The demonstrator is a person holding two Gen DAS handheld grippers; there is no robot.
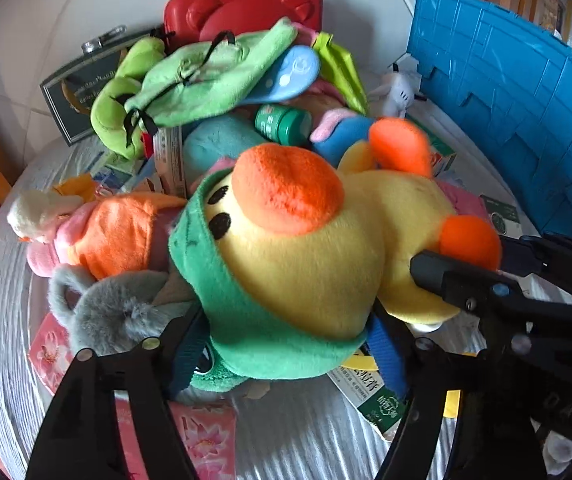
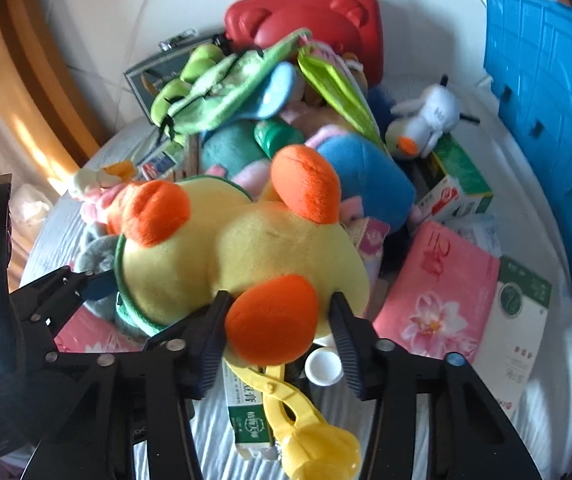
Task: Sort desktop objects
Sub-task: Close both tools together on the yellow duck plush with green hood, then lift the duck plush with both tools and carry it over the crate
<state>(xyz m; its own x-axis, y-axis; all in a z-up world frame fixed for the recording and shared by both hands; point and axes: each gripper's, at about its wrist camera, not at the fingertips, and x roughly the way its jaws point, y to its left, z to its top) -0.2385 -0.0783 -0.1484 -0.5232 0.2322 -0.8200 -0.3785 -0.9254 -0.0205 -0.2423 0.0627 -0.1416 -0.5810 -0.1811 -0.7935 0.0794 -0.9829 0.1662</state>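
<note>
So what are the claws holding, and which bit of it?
Both hold the duck. The right claw pinches its orange foot. The left claw grips the green hood at its head.

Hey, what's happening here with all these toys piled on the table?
A person with a gripping tool in each hand is sorting a cluttered tabletop. Both tools are on the yellow plush duck with orange beak and green hood: the right tool clamps around one orange foot, and the left tool grips its hooded head end. The duck sits above the pile, with a blue plastic crate off to the right.
</note>
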